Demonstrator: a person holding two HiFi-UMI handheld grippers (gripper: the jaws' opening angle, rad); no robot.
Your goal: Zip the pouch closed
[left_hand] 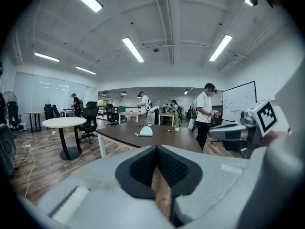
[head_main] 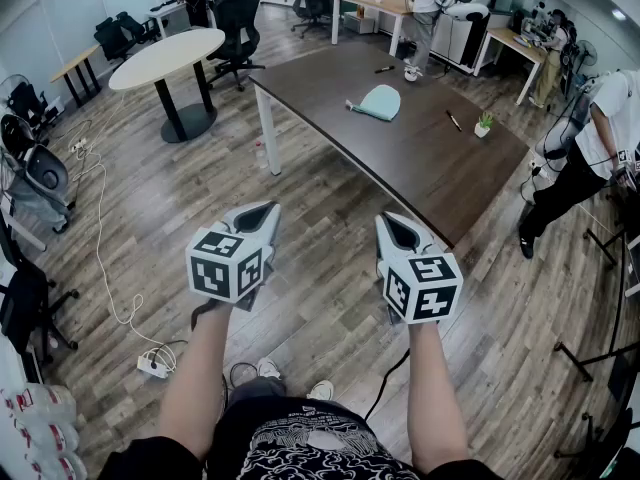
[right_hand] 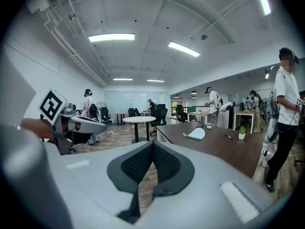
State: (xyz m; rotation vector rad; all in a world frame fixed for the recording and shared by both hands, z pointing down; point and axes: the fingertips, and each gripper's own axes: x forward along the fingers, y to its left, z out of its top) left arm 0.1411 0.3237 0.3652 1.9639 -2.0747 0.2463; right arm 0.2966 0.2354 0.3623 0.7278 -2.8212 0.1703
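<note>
Both grippers are in the air with their jaws pressed together on nothing, well short of the pouch.

The left gripper (head_main: pixel 262 211) and the right gripper (head_main: pixel 392 223) hang side by side above a wood-plank floor (head_main: pixel 130 198), each closed tip to tip with nothing between the jaws. Ahead stands a long dark table (head_main: pixel 400 163). The teal pouch (head_main: pixel 379 102) lies flat near its middle, well apart from both grippers, and a pen (head_main: pixel 454 121) and a small potted plant (head_main: pixel 484 123) sit nearer its right edge. Past it are a round white table (head_main: pixel 165 56), office chairs and desks under ceiling strip lights. A white cable crosses the floor to a power strip (head_main: pixel 152 366). The pouch is too small to show how its zip stands. A person (head_main: pixel 590 148) at the right is partly cut off by the frame edge.
</note>
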